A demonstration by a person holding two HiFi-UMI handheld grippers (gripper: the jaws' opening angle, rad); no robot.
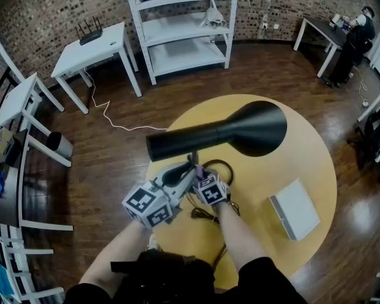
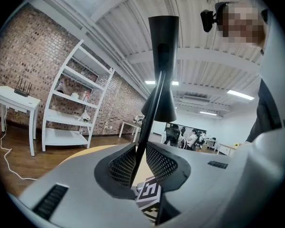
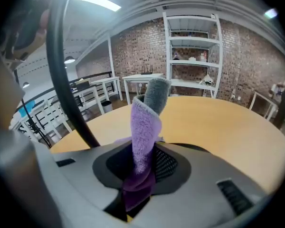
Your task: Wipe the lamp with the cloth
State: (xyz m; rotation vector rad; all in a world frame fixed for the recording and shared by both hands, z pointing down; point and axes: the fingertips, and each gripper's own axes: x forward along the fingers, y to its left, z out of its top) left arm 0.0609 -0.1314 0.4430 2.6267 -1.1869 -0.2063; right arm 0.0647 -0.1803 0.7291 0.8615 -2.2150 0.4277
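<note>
Black lamp [image 1: 240, 132] stands toward the round table's [image 1: 310, 157] left edge. We have its thin stem clamped in our left gripper [image 2: 141, 163]. Our right gripper [image 3: 145, 165] pinches a purple cloth [image 3: 145, 122] just beside the stem. White box [image 1: 294, 209] lies near the right edge, contents unseen.

Your right hand-held gripper [image 3: 141, 163] pinches the purple cloth [image 3: 145, 127], which stands upright between its jaws, grey top curling over. The lamp's black stem [image 3: 61, 80] arcs at left above the round yellow bench [image 3: 218, 122].
</note>
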